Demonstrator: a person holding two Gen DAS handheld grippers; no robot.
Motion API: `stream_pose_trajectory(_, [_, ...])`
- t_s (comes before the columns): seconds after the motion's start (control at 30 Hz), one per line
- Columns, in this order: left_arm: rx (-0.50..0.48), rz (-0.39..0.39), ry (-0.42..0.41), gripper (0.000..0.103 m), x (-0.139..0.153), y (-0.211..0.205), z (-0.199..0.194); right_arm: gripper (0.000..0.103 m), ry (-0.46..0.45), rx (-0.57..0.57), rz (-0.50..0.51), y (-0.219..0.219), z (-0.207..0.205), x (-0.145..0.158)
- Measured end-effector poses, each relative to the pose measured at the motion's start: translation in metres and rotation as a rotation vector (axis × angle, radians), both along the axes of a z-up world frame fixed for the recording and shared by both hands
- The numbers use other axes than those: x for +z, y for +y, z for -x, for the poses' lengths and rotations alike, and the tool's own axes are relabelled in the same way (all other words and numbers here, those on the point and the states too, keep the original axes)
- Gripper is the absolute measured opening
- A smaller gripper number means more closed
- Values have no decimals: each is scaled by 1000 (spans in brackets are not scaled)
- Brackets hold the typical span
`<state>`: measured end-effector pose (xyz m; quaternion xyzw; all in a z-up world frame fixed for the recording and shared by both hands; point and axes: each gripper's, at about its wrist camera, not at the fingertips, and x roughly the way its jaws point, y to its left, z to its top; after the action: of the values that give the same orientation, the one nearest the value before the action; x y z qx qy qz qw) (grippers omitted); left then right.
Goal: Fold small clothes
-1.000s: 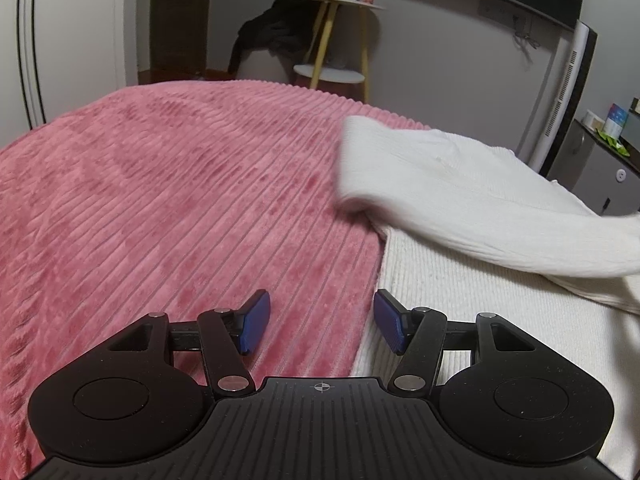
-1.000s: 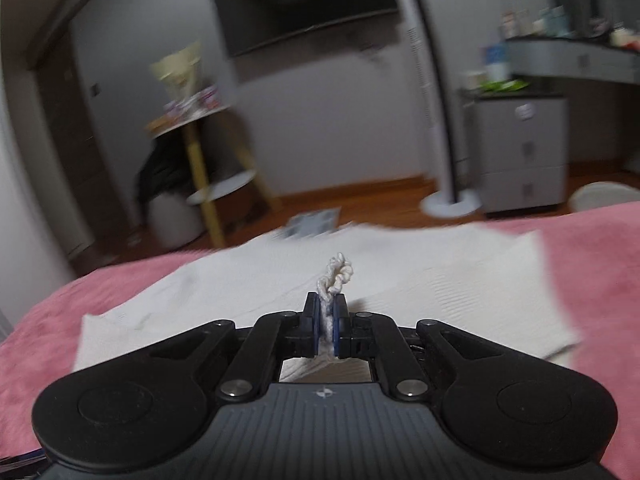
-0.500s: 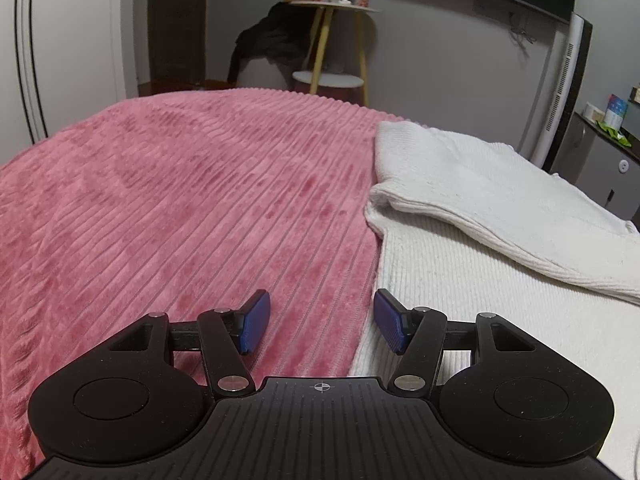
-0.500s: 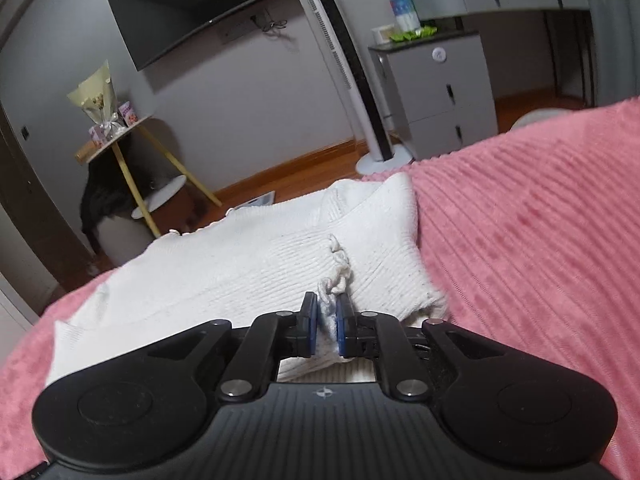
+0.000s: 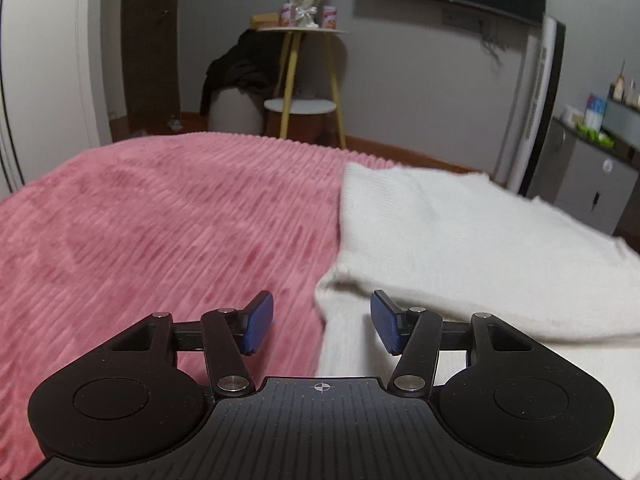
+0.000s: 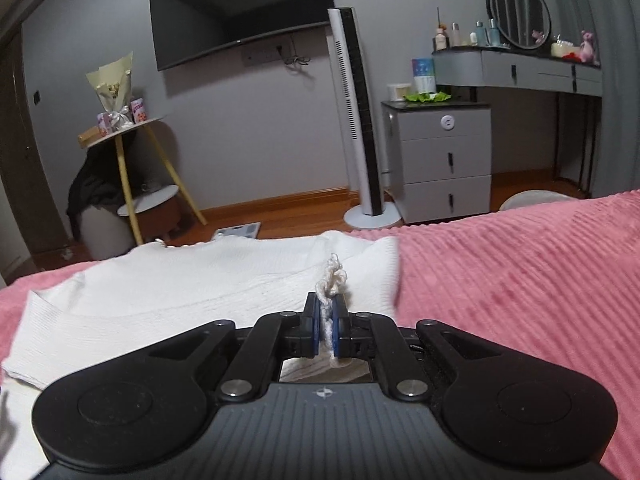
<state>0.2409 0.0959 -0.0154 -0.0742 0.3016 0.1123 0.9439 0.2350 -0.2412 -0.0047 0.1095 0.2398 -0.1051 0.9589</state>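
Note:
A white knit sweater [image 5: 460,236] lies on the pink ribbed blanket [image 5: 160,232], with one part folded over on top of the rest. My left gripper [image 5: 322,326] is open and empty, low over the sweater's left edge where it meets the blanket. In the right wrist view the same sweater [image 6: 192,288] spreads out ahead. My right gripper [image 6: 326,322] is shut on a bunched bit of the sweater's knit edge, which sticks up between the blue pads.
The pink blanket [image 6: 520,280] covers the bed on both sides of the sweater. Beyond the bed's far edge stand a yellow-legged side table [image 6: 132,168], a tower fan [image 6: 356,120], a grey drawer unit [image 6: 440,156] and a wall TV [image 6: 240,12].
My right gripper has carried the held sweater edge across and down, so the lifted part now lies folded flat. My left gripper stayed open and moved closer to the sweater's left edge.

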Motion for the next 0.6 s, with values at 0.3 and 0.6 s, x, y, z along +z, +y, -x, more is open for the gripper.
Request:
stream_pose_trajectory(0.3, [12, 8, 14, 58, -7, -6, -31, 5, 18, -21, 122, -4, -1, -12])
stream_pose_trajectory(0.6, [-34, -33, 96, 71, -22, -6, -46, 6, 120, -29, 204, 0, -15, -27])
